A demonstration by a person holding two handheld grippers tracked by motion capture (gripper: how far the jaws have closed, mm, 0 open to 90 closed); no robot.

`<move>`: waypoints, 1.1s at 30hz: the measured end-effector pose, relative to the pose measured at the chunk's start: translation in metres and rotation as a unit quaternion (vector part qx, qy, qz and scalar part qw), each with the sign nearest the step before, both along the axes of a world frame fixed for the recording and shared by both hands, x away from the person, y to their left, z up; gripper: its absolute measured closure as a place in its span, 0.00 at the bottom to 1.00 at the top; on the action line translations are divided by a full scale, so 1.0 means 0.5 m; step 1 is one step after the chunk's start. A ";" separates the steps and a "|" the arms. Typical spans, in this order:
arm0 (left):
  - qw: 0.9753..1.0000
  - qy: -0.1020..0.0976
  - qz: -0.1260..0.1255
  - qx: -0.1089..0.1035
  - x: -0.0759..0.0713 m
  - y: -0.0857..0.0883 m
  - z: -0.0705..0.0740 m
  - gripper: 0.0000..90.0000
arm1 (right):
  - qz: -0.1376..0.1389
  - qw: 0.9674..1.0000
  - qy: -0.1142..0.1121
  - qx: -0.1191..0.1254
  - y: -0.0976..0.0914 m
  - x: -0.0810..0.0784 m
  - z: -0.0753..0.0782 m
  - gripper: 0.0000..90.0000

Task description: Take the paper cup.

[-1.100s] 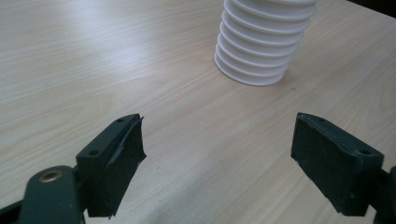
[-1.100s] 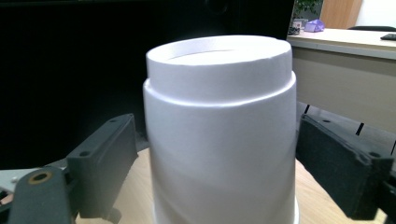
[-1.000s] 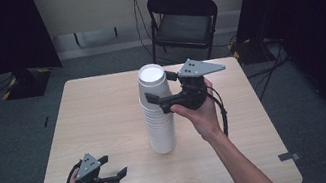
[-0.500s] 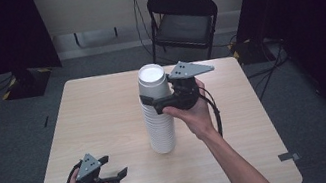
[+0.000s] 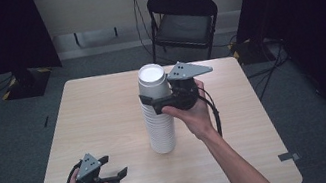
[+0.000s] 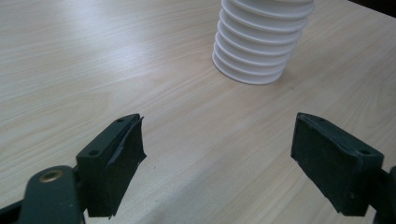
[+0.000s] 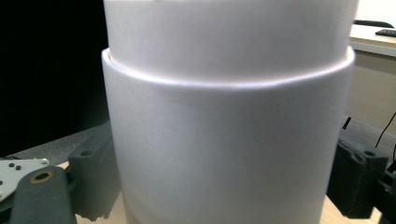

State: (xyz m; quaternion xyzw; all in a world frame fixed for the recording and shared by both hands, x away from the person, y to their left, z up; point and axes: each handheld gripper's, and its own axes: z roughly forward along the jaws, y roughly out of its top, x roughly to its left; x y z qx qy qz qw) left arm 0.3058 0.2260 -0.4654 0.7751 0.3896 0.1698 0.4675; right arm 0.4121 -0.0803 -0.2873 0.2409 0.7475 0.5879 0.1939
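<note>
Our right gripper [image 5: 153, 104] has been closing around the cup stack [image 5: 158, 117], mid-frame; squeezing off-centre could topple it.

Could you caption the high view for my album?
Right gripper closing around the upper cups of a tall stack; table.

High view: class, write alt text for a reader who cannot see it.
A tall stack of white cups stands mid-table, and the right gripper, whose jaws have just been closing, brackets the cups near the top. The left gripper rests open at the near left edge; a black folding chair stands behind.
</note>
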 end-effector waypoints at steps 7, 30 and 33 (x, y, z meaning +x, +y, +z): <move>1.000 0.004 0.000 -0.004 0.000 0.000 -0.001 0.19 | -0.001 1.000 -0.008 0.004 -0.001 -0.001 0.003 0.16; 1.000 0.005 -0.001 -0.003 0.000 -0.002 -0.002 0.19 | -0.004 0.999 -0.033 0.043 -0.008 -0.004 0.059 0.17; 1.000 0.005 -0.001 -0.002 0.000 -0.003 -0.002 0.19 | -0.004 0.998 -0.034 0.049 -0.010 -0.004 0.066 0.17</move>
